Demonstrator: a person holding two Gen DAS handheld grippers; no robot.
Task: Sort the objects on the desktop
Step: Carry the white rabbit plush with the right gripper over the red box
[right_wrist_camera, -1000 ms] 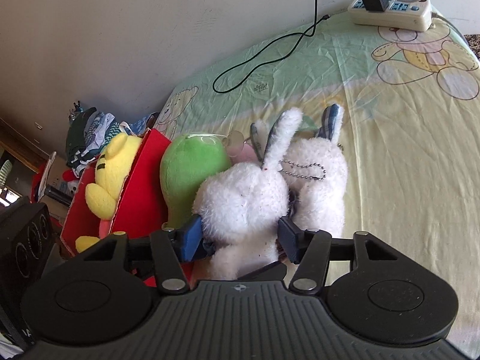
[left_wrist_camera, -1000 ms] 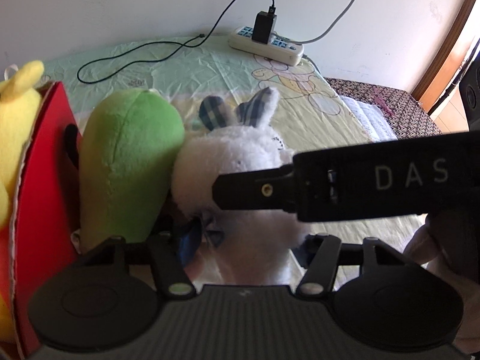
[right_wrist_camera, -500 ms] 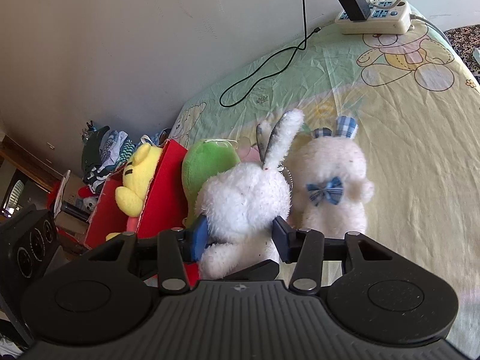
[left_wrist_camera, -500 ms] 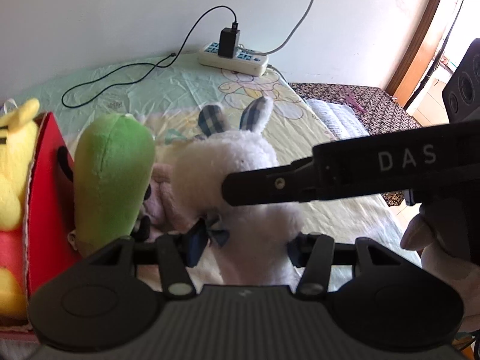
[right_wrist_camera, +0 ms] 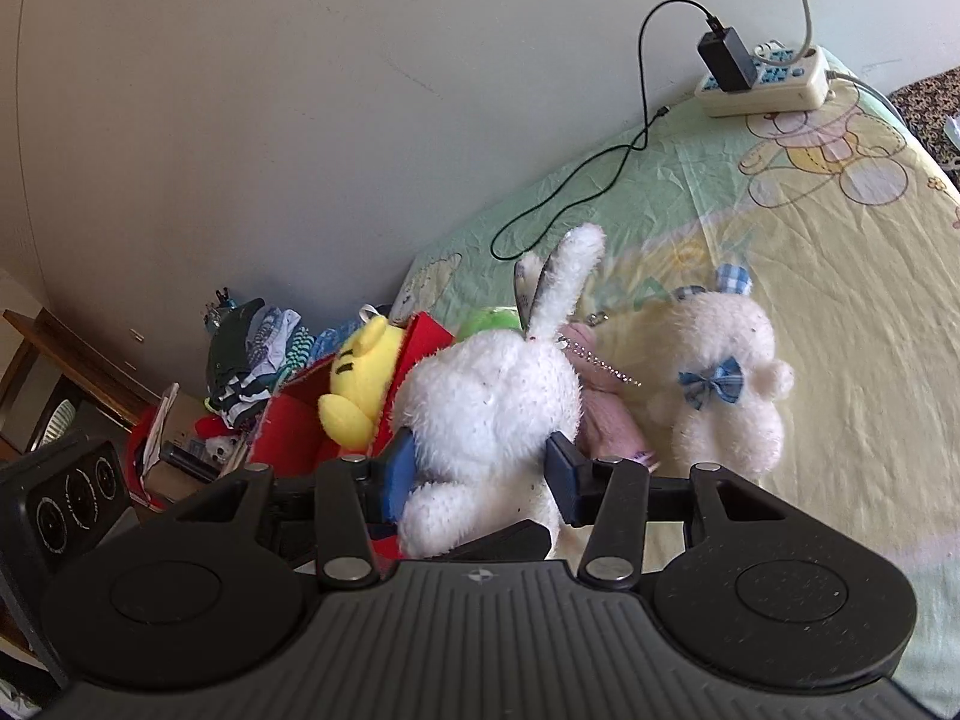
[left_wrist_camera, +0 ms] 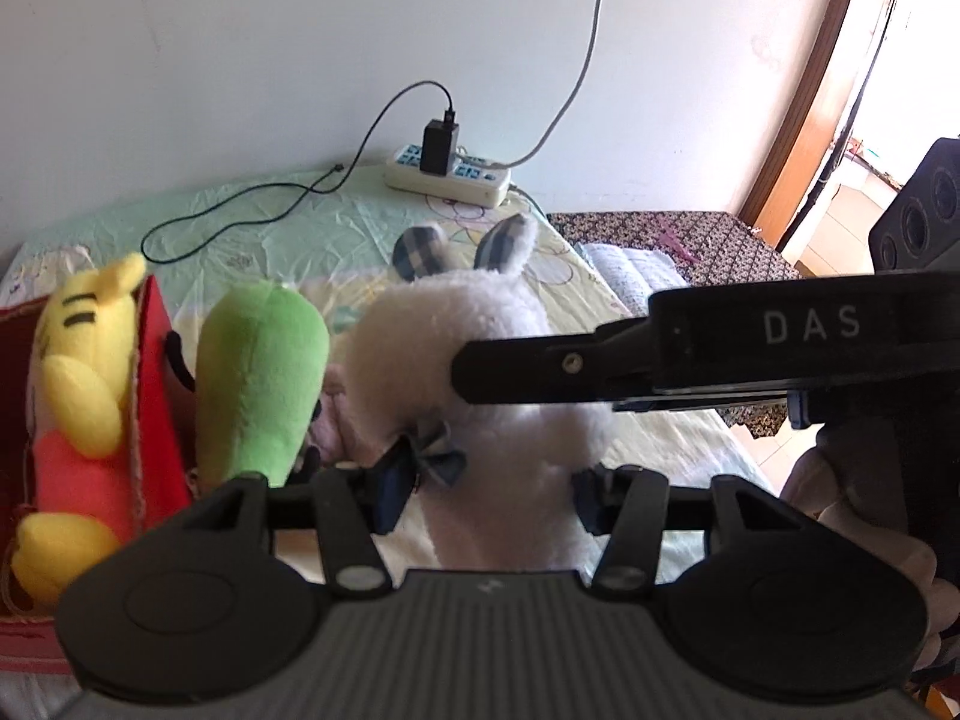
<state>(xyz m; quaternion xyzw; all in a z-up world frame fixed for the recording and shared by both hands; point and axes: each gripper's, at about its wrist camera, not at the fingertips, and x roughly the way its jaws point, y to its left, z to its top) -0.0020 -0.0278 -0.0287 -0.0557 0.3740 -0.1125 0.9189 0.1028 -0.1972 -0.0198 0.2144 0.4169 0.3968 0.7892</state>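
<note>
Both plush rabbits are up off the bed now! A second ago they lay side by side on the cartoon-bear sheet (right_wrist_camera: 840, 276); since then each has risen, and the pair has parted. The left hand-held gripper (left_wrist_camera: 486, 489) is clamped on the rabbit with checked ears (left_wrist_camera: 480, 360), its blue bow tie just above the left pad; its jaws have just closed down the last bit on the soft body. The right hand-held gripper (right_wrist_camera: 480, 480) pinches the long-eared white rabbit (right_wrist_camera: 492, 402), its jaws also narrowed within the last second, fur bulging between the pads.

What does it mean for the sort? Likely a carry towards the red box (left_wrist_camera: 159, 396), where the yellow bear (left_wrist_camera: 84, 372) already sits; the green plush (left_wrist_camera: 258, 378) waits beside it on the bed.

Writing: "DAS" in white on the right tool's black arm, crossing the left wrist view. The power strip (left_wrist_camera: 447, 177) shows nothing legible.
</note>
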